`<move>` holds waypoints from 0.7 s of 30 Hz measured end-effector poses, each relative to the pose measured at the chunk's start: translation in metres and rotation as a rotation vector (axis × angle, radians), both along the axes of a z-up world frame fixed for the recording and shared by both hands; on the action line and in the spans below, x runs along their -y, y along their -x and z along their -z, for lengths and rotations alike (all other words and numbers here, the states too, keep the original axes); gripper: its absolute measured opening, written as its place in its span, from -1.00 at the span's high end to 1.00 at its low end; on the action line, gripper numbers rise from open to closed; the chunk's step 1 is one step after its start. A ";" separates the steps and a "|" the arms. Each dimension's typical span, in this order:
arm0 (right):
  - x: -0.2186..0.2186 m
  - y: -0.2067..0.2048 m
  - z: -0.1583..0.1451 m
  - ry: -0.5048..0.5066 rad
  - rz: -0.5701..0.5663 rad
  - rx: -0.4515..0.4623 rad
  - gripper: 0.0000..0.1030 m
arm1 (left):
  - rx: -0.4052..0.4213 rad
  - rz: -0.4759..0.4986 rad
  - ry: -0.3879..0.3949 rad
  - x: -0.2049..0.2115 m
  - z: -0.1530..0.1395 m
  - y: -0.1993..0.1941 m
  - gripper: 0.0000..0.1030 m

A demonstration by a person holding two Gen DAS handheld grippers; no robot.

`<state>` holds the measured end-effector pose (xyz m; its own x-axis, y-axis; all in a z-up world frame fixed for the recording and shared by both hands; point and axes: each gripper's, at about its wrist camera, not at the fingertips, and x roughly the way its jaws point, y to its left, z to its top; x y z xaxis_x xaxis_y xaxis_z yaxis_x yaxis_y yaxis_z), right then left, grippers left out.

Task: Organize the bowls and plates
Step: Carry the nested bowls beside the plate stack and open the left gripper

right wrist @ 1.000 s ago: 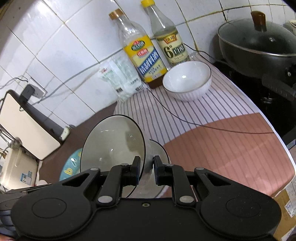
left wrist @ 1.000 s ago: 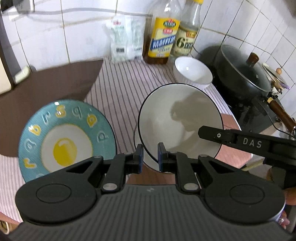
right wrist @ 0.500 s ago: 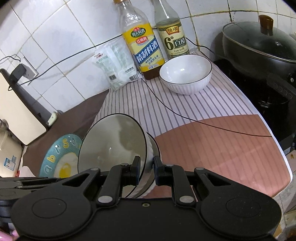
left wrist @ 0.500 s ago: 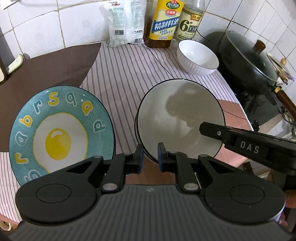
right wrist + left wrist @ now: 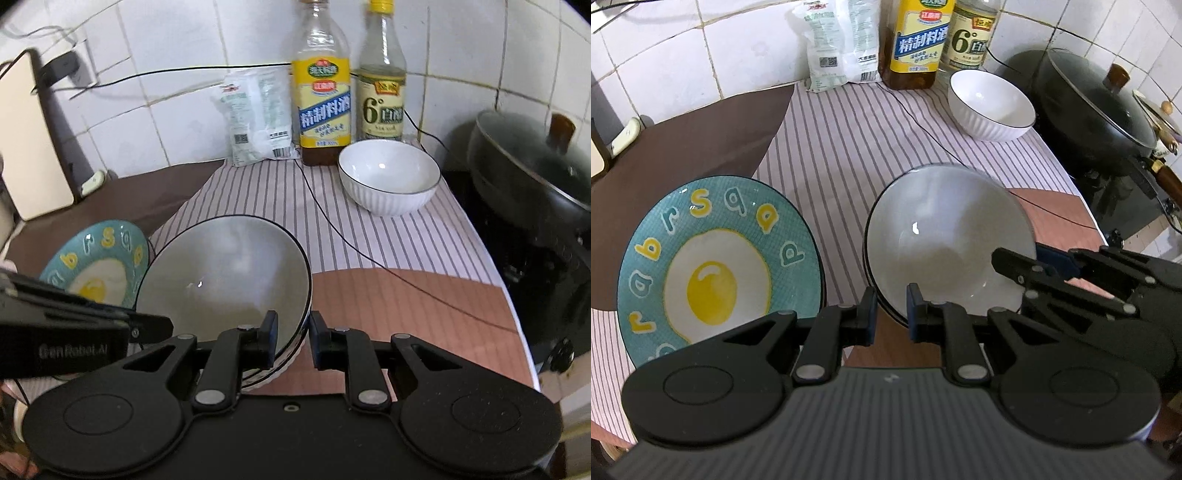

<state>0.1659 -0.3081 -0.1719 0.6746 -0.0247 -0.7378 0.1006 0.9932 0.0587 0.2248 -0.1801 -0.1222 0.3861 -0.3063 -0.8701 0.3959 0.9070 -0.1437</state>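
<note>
A white black-rimmed bowl (image 5: 945, 236) sits nested on a stack of like bowls on the counter; it also shows in the right wrist view (image 5: 225, 277). My left gripper (image 5: 890, 315) straddles the stack's near rim with a small gap. My right gripper (image 5: 291, 334) straddles the right rim, jaws slightly apart, and shows in the left wrist view (image 5: 1030, 258). A teal egg-pattern plate (image 5: 716, 258) lies to the left (image 5: 96, 266). A single white ribbed bowl (image 5: 991, 105) stands at the back (image 5: 388, 177).
Two bottles (image 5: 321, 88) and a white packet (image 5: 258, 114) stand against the tiled wall. A black lidded wok (image 5: 532, 162) sits on the stove at right. A thin black cable (image 5: 369, 258) crosses the striped cloth. The counter edge (image 5: 517, 325) curves at right.
The top bowl has come down from a tilted, lifted pose into the stack. Both grippers have loosened on its rim. The views have shifted lower and closer.
</note>
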 end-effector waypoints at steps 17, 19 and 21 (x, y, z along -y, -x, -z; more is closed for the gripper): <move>0.010 0.026 -0.046 0.065 -0.135 0.237 0.20 | 0.062 0.091 0.022 -0.012 -0.046 -0.006 0.34; 0.016 0.025 -0.054 0.077 -0.123 0.262 0.15 | 0.091 0.085 0.044 -0.014 -0.059 -0.012 0.29; 0.023 0.022 -0.058 0.083 -0.099 0.283 0.05 | 0.123 0.078 0.069 -0.014 -0.069 -0.019 0.25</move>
<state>0.1439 -0.3316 -0.1138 0.8552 -0.0010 -0.5182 -0.0057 0.9999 -0.0112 0.2442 -0.1656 -0.0535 0.4614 -0.3968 -0.7935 0.4833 0.8625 -0.1502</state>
